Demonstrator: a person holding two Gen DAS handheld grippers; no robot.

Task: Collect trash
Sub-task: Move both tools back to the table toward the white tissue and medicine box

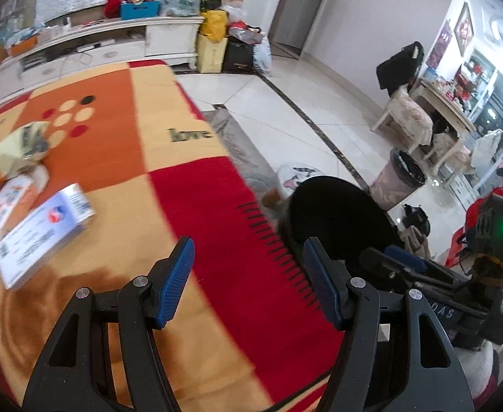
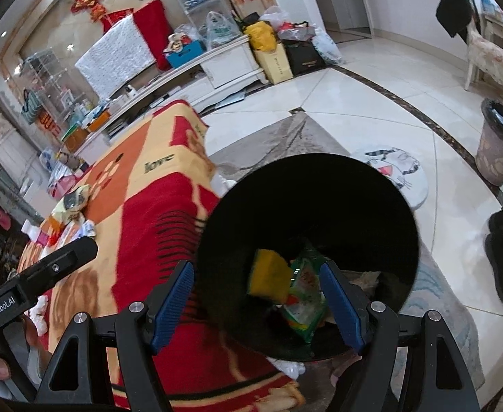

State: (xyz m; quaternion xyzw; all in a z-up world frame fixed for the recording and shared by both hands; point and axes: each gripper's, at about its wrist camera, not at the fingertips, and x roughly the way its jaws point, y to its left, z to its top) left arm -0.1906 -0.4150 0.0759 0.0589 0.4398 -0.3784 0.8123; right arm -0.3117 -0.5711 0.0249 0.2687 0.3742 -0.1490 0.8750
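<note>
Both grippers are open and hold nothing. The right gripper (image 2: 256, 304) hangs over the black bin (image 2: 306, 206), with a yellow wrapper (image 2: 270, 274) and a green packet (image 2: 304, 304) inside. The left gripper (image 1: 248, 283) is over the red blanket (image 1: 196, 206). Farther off, boxes (image 1: 42, 230) lie on it.

Table covered w/ a blanket (image 1: 169, 185) in red, orange and cream blocks ("love" printed on a cream patch). At its left end: white-blue box (image 1: 42, 237), orange-white box (image 1: 1, 213) touching it, crumpled yellowish wrapper (image 1: 21, 147) just beyond. Tiled floor (image 1: 285, 103) carries a black bin (image 2: 306, 213) (beside the blanket's edge), a grey rug, a cat-face mat (image 2: 399, 171), and a patterned bin (image 2: 502, 140) well apart.
</note>
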